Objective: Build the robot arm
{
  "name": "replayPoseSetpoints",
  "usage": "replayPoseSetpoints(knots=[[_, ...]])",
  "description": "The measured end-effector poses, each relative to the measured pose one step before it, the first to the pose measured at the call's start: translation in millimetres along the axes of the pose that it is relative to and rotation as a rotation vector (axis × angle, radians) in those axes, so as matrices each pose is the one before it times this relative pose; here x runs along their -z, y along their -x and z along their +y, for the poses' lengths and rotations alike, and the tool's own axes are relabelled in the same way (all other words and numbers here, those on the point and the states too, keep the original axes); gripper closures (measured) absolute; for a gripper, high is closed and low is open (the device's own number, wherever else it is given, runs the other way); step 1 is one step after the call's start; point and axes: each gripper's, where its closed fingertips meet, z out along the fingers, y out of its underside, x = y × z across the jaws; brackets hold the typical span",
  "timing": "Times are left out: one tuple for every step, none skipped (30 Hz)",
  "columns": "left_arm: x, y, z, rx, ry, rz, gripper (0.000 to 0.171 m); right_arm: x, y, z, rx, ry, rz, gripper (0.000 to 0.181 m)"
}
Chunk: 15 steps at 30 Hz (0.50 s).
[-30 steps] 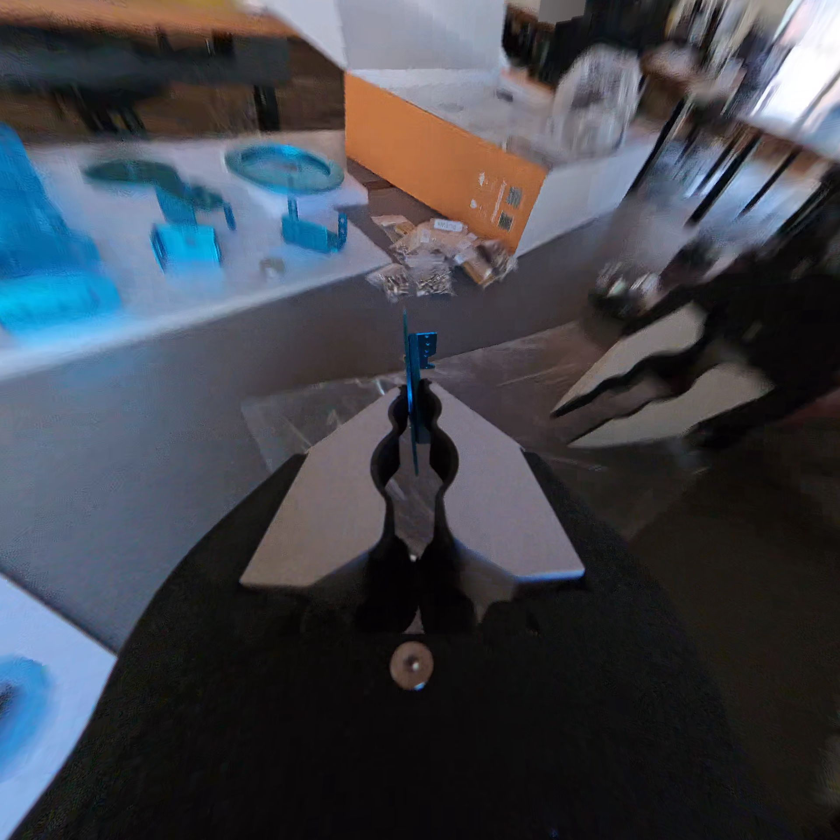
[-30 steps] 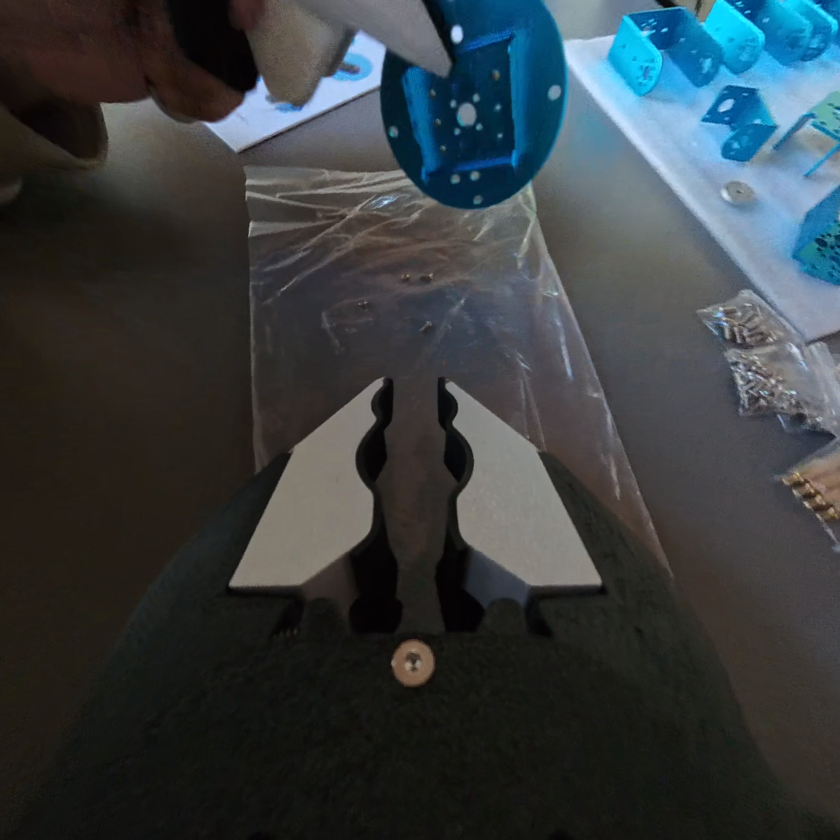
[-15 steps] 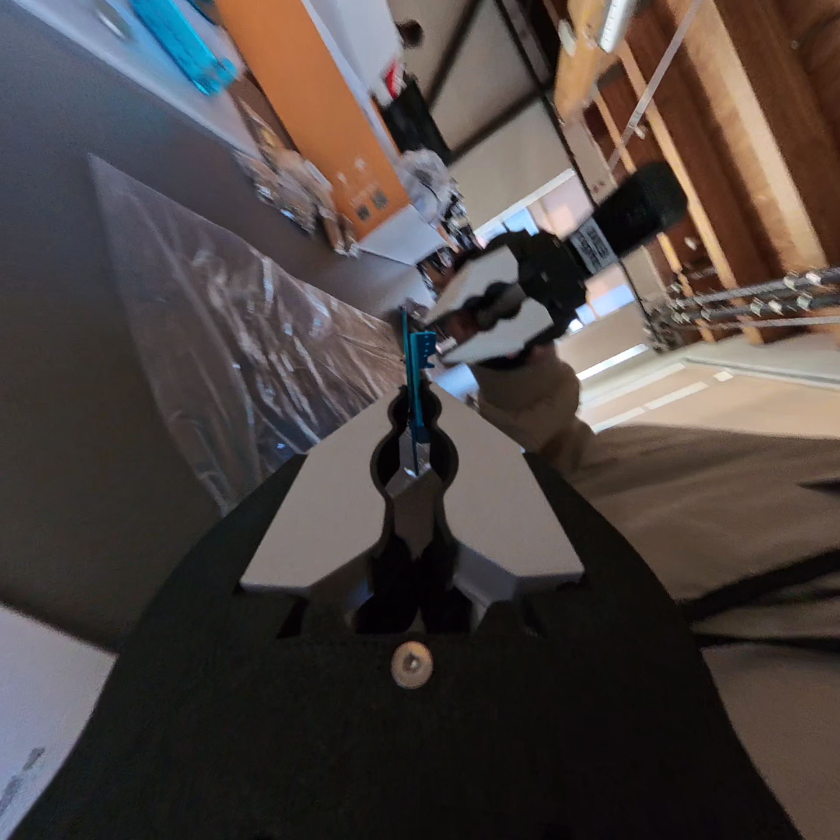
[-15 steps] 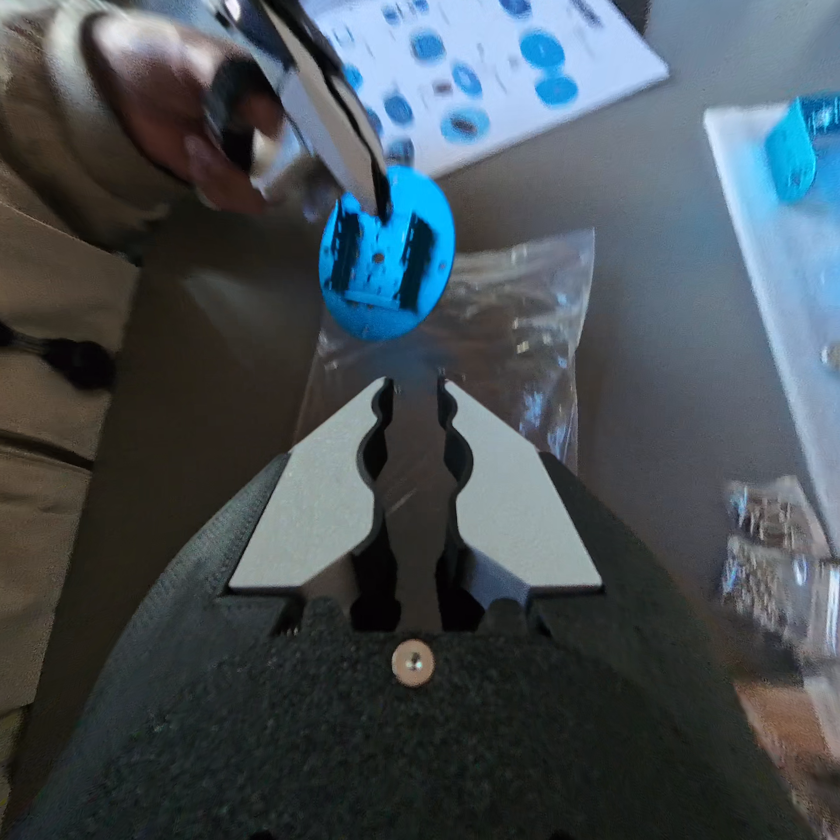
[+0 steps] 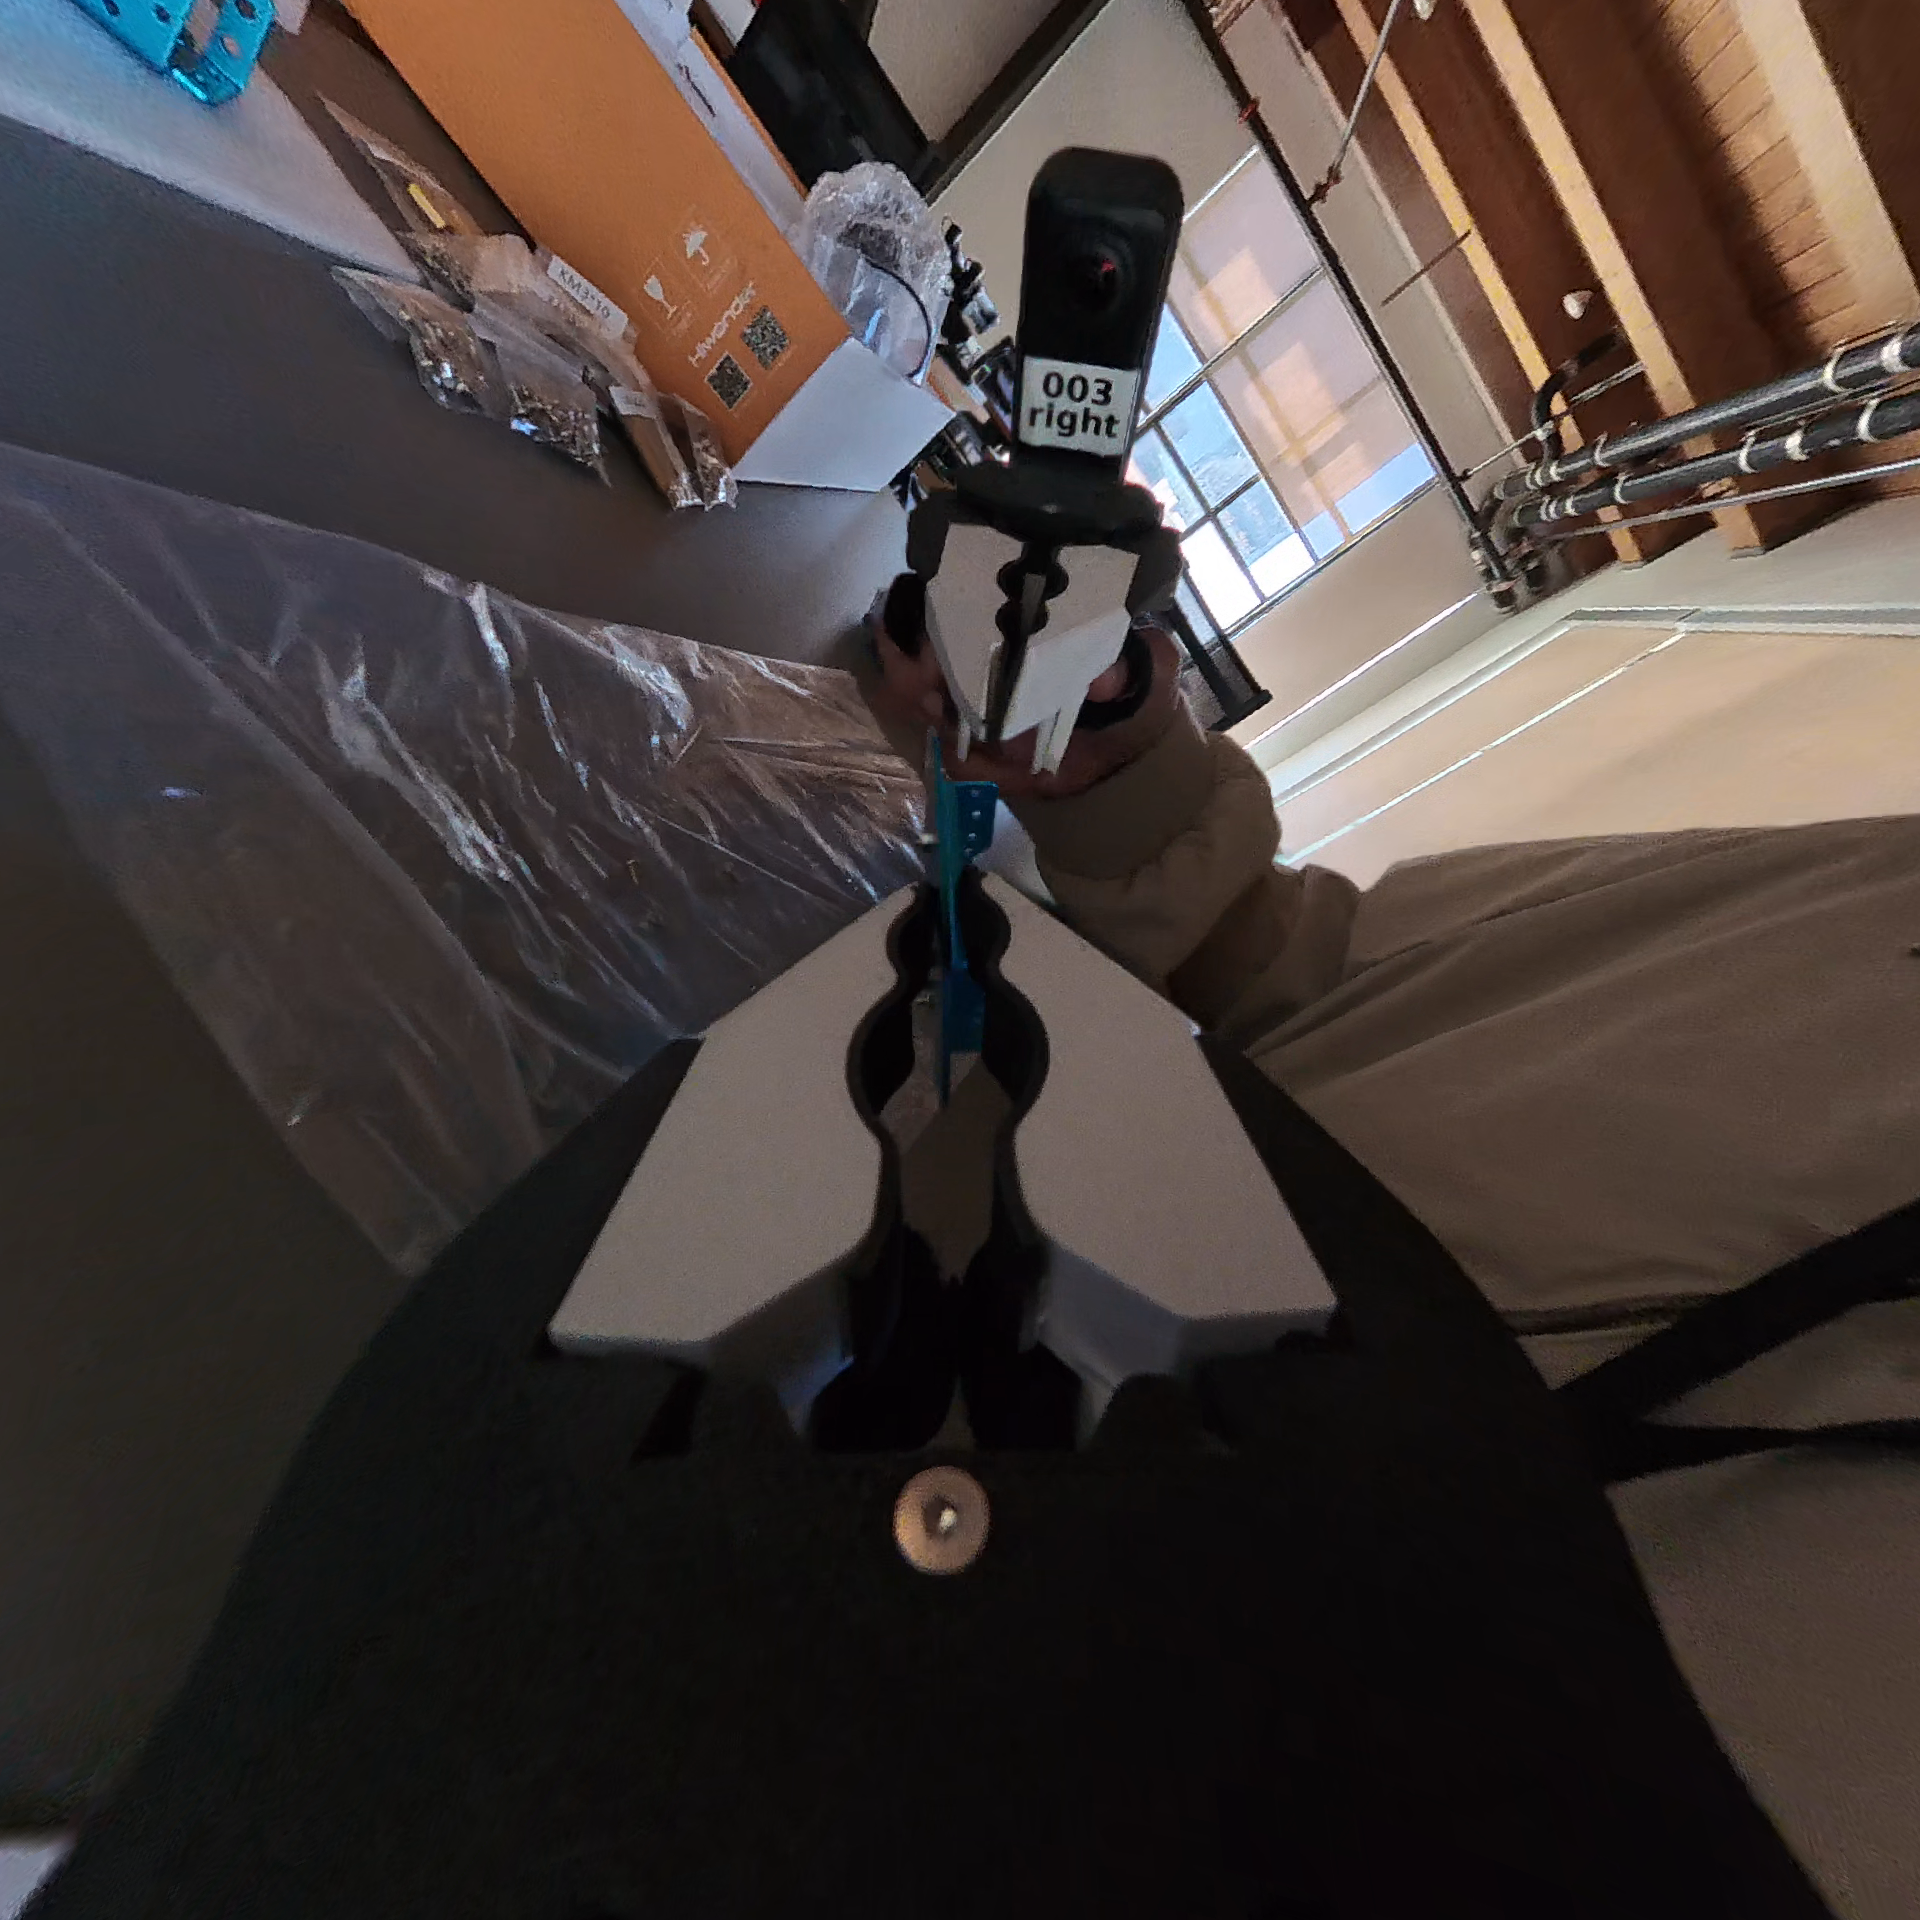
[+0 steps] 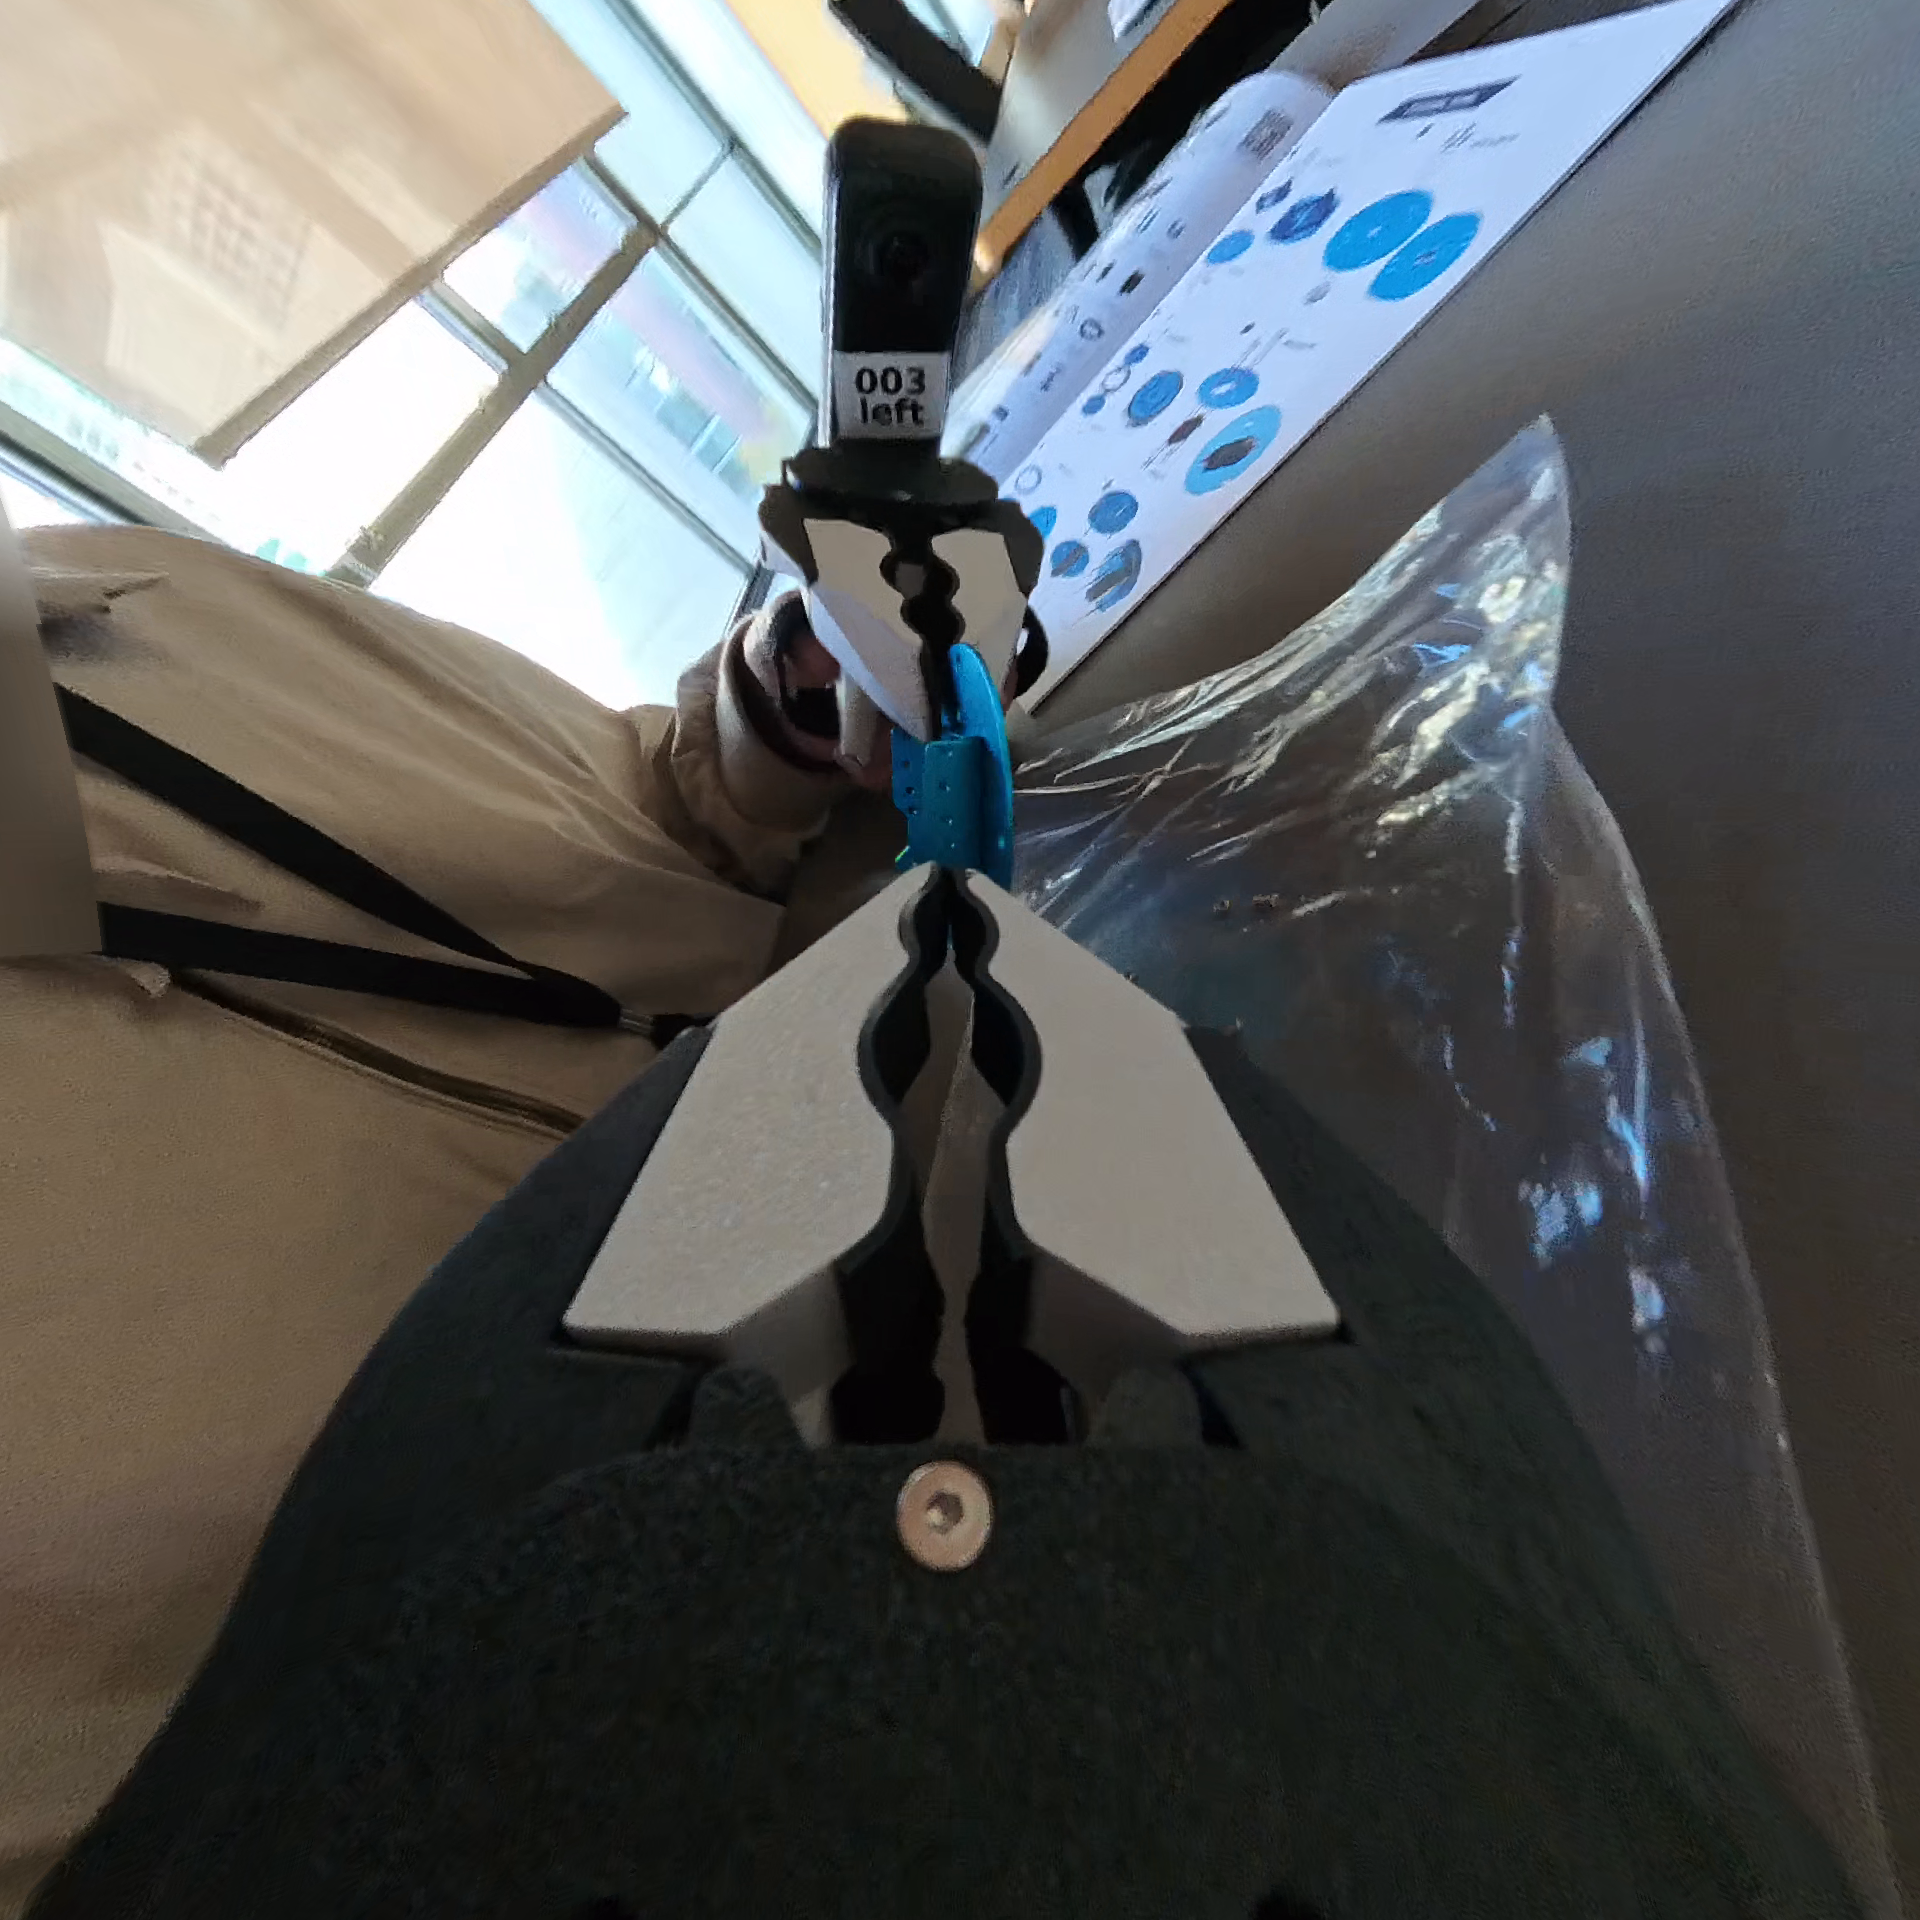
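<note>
A blue metal disc with a perforated bracket (image 5: 956, 821) on one face is held in the air, edge-on in the left wrist view. My left gripper (image 5: 948, 899) is shut on its near rim. In the right wrist view the disc (image 6: 956, 790) hangs from the left gripper (image 6: 914, 722) straight ahead. My right gripper (image 6: 943, 881) faces it from the opposite side, fingers closed at the part's lower edge and apparently pinching it. It also shows in the left wrist view (image 5: 1003, 753), just beyond the disc. Both are above a clear plastic bag (image 6: 1351, 883).
The bag (image 5: 468, 748) lies on a dark table (image 5: 156, 343) with a few tiny screws in it. Small screw packets (image 5: 520, 364) and an orange-and-white box (image 5: 623, 177) are farther off. A printed parts sheet (image 6: 1299, 291) lies beyond. Beige sleeves (image 5: 1143, 862) are close. Tip to tip, the grippers are about 6 cm apart.
Both grippers rolled sideways and came nose to nose. The right gripper, open before, has closed at the blue disc's edge. The left gripper kept its hold.
</note>
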Motion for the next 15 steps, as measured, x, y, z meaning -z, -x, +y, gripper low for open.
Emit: replayPoseSetpoints(knots=[[-4.01,-1.97,-0.80,0.0050,0.00377,0.0140,0.168,6.10,-2.59,0.94,0.0089,-0.0208,0.0285,0.181],[-4.54,-3.92,-0.28,0.0157,0.00855,0.0313,0.168,4.09,-5.47,2.12,0.0165,-0.0095,0.0458,0.181],[-4.91,-3.39,-0.25,0.0163,0.00702,0.0300,0.168,0.68,0.59,3.40,0.0155,0.0023,0.0057,0.176],[-5.20,-2.45,-0.22,0.0136,0.00543,0.0240,0.168,-2.24,5.15,3.03,-0.0086,0.0034,-0.0296,0.157],[-5.35,-1.59,0.46,0.0135,0.00867,0.0182,0.168,-3.11,6.56,3.36,-0.0205,0.0124,-0.0458,0.151],[-5.17,-0.11,0.10,0.0099,0.00581,0.0069,0.168,-2.90,6.74,1.93,-0.0115,0.0052,-0.0482,0.158],[-4.73,0.39,-0.24,0.0041,0.00264,0.0021,0.168,-1.70,2.55,1.32,-0.0054,-0.0026,-0.0208,0.168],[-3.56,1.06,-0.31,0.0013,0.00351,-0.0030,0.167,1.33,-2.18,2.70,-0.0038,0.0105,0.0068,0.174],[-3.06,2.23,0.34,-0.0030,0.00905,-0.0105,0.167,4.63,-6.19,0.37,-0.0223,-0.0061,0.0314,0.181],[-2.99,3.89,0.72,-0.0149,0.01044,-0.0241,0.166,5.55,-3.03,-1.87,-0.0396,-0.0204,0.0060,0.181],[-1.70,7.52,-0.54,-0.0351,0.00569,-0.0547,0.160,6.96,-5.82,-0.09,-0.0463,-0.0089,0.0218,0.181],[0.33,9.99,-1.42,-0.0604,0.00476,-0.0800,0.148,8.29,-11.04,1.01,-0.0370,-0.0051,0.0567,0.181],[1.51,8.25,-1.31,-0.0758,0.00752,-0.0780,0.144,8.92,-13.15,2.04,-0.0244,-0.0030,0.0704,0.181],[1.47,3.29,-0.41,-0.0813,0.01200,-0.0518,0.144,8.56,-9.45,0.90,-0.0291,-0.0144,0.0428,0.181],[0.24,-0.25,1.81,-0.0820,0.02414,-0.0316,0.145,7.55,-4.98,-0.03,-0.0430,-0.0227,0.0104,0.181]])
